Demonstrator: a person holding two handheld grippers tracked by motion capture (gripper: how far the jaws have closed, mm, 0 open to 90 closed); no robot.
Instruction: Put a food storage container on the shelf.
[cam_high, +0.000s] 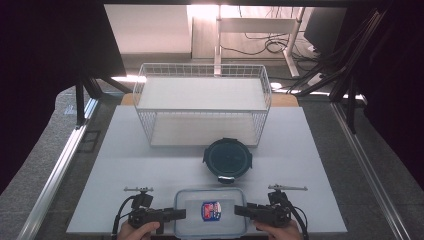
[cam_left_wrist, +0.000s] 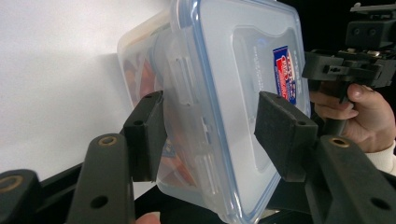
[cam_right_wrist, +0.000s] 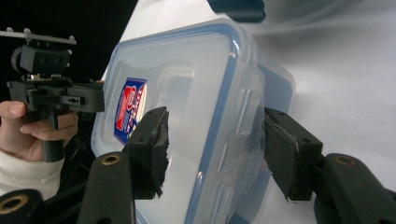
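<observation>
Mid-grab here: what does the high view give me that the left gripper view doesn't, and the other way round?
High view: the wire basket, the round container before it, and the table. Left gripper view: side clips on the box, orange contents through its wall, and the left gripper with its jaws astride that edge. Both: the box, its label, and the right gripper at the far end.

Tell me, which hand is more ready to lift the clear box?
Probably the left. The left tool already pinches the clear box at its end, one pad on the lid and one underneath. The right tool straddles the other end, with a gap at one pad.
</observation>
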